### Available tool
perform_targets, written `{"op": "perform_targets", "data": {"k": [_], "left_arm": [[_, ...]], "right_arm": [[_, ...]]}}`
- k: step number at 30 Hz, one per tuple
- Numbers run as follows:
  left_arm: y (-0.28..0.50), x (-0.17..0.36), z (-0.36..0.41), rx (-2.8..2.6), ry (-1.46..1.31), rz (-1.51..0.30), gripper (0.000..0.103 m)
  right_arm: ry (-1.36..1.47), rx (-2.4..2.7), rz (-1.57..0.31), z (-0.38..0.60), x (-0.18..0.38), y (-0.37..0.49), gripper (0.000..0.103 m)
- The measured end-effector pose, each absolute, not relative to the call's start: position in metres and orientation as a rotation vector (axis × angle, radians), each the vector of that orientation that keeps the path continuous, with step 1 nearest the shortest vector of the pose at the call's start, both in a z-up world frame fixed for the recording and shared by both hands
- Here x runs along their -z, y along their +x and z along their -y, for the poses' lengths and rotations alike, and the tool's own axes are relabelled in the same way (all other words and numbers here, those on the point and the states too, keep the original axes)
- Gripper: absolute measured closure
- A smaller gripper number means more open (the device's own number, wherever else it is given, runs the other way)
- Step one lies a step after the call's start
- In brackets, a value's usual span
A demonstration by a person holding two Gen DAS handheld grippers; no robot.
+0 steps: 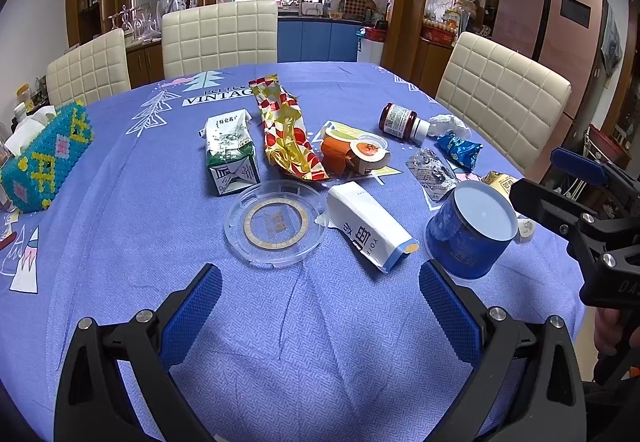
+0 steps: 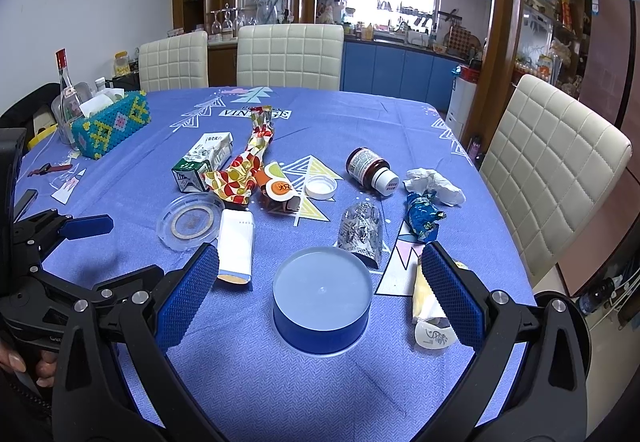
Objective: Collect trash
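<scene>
Lettering on the blue tablecloth [image 1: 304,322] reads "VINTAG". We hold the left gripper [image 1: 320,306] and right gripper [image 2: 320,294] spread wide, empty; the blue tin [image 2: 321,300] sits between the right fingers.

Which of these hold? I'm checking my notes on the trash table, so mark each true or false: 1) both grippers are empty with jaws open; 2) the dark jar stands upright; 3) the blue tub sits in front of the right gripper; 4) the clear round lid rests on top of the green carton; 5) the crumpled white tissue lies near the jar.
1) True: the left gripper and the right gripper both have jaws apart, holding nothing.
2) False: the dark jar lies on its side.
3) True: the blue tub sits between the right jaws, untouched.
4) False: the clear round lid lies flat on the tablecloth, beside the green carton.
5) True: the white tissue lies just beside it.
</scene>
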State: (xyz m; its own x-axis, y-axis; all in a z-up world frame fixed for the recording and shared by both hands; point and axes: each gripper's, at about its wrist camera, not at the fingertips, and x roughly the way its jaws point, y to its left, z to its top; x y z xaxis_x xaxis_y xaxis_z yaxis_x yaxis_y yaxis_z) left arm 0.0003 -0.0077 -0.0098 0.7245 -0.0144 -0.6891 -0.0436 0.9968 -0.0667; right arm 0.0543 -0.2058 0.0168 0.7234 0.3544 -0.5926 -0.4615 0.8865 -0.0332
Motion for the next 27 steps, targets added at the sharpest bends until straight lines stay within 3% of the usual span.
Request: {"op": "perform_targets", "data": {"k": [27], "left_arm": [[0.0000, 0.0100, 0.0061, -0.015, -0.086, -0.766, 0.006]], "right_arm": [[-0.181, -0.460, -0.624, 0.2053, -0.0146, 0.0526, 0.003]]}}
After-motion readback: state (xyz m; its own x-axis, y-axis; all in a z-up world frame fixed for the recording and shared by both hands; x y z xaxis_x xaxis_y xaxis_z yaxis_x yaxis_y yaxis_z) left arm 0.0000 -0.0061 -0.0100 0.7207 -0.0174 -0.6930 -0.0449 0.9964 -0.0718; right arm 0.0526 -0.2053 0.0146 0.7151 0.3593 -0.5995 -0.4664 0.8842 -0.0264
